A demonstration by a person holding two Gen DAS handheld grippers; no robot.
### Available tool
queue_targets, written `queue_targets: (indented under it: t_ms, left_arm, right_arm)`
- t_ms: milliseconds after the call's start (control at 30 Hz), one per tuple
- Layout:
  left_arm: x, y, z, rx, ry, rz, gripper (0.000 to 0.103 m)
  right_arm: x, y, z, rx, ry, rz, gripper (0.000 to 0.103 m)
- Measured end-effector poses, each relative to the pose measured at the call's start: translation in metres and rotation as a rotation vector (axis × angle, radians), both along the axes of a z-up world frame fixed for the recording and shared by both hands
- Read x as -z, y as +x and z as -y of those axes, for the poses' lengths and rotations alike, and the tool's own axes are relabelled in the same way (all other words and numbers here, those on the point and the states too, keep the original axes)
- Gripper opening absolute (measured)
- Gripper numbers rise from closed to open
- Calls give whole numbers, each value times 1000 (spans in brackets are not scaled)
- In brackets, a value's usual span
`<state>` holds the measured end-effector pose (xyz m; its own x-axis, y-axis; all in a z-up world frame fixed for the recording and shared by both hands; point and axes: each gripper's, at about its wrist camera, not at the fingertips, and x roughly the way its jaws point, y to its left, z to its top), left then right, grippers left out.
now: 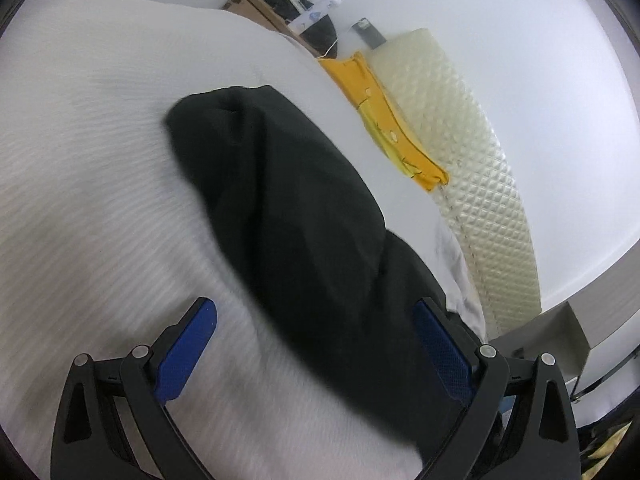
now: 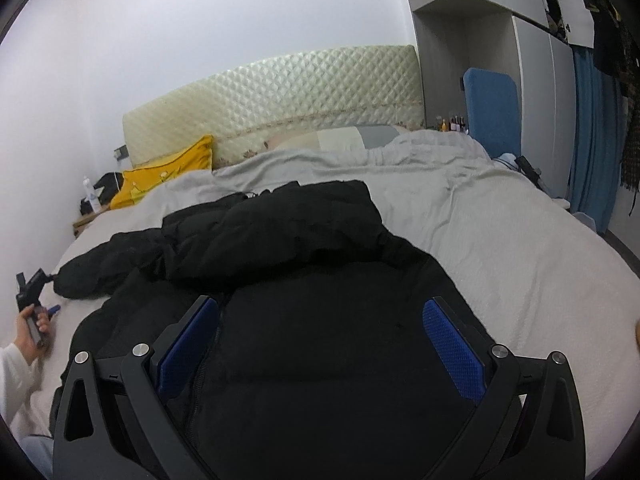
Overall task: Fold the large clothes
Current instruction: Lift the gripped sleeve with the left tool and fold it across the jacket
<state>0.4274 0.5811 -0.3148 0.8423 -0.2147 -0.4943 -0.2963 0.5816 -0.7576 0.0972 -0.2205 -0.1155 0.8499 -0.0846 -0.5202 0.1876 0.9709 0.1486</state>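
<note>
A large black padded jacket (image 2: 288, 264) lies spread on a bed with a pale grey cover (image 2: 500, 240), its hood toward the headboard and one sleeve (image 2: 100, 268) stretched out to the left. My right gripper (image 2: 320, 320) is open and empty, just above the jacket's body. My left gripper (image 1: 316, 320) is open and empty, over the jacket's sleeve (image 1: 280, 184) in the left wrist view. The left gripper also shows at the far left of the right wrist view (image 2: 34, 300), held in a hand beside the sleeve's cuff.
A quilted cream headboard (image 2: 280, 92) stands at the far end. A yellow pillow (image 2: 168, 176) lies at the bed's far left, by a nightstand with a bottle (image 2: 91, 198). A blue chair (image 2: 494, 108) and grey wardrobes (image 2: 540, 80) stand to the right.
</note>
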Motion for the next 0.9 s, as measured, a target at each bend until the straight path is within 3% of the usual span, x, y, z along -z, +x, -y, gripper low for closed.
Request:
queue_targets:
  t_ms: [167,233,267,433,567,667,900]
  left_arm:
    - [10,47,-3,-34,-13,20,98]
    - [9,54,1,-52,-5,31,88]
    - [9,60,1,-62,-3,30,78]
    - [7,82,6,-85,35,2,62]
    - [-6,92,12,-62,92,-15,31]
    - [-22,92,12,-64,82,4,18]
    - [-68,54,17,-127,146,13,14]
  right_arm:
    - [1,6,-1,21,38,22,103]
    - [0,9,-2,34,34,27,103]
    - [0,11,-3,37,31,23,103]
    - [4,19,-6,42,22,-14,103]
    - [3,19,-5,34,31,-20,103]
    - [0,17,-6,26,25,-14,103]
    - [-8,13,-1,-5,28,-11,103]
